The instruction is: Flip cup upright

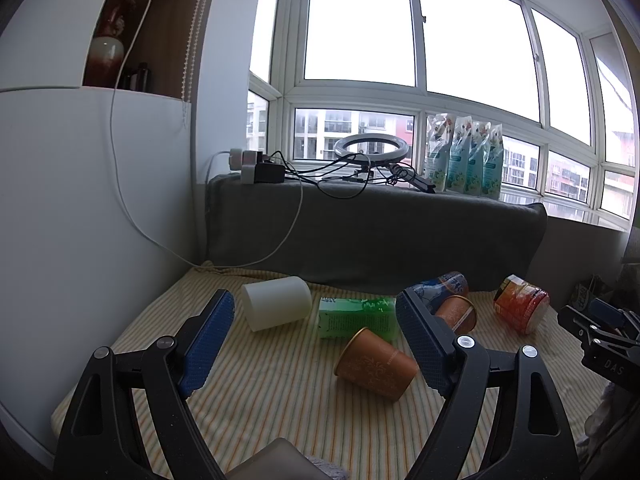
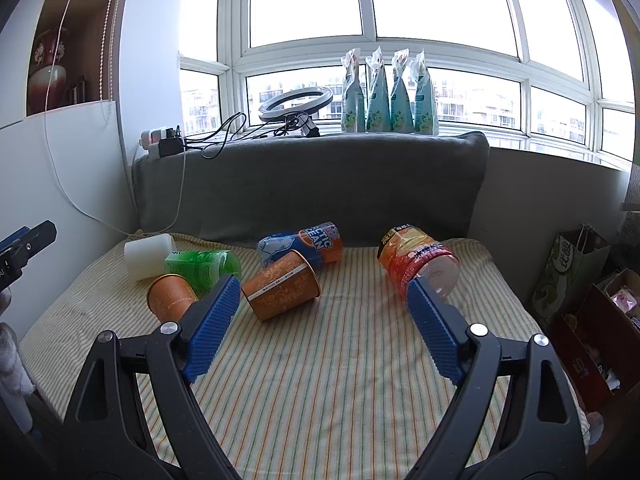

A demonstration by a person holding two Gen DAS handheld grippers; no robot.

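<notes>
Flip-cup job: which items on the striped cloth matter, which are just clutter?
Job:
- white cup, on its side
- green cup, on its side
- two orange cups, on their sides
- blue printed cup, on its side
- red-orange cup, tipped
- left hand-held gripper and right hand-held gripper, both open

Clutter:
- ring light
- four pouches
- chargers
- paper bag

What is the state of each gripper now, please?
Left gripper: open, holding nothing.
Right gripper: open, holding nothing.
</notes>
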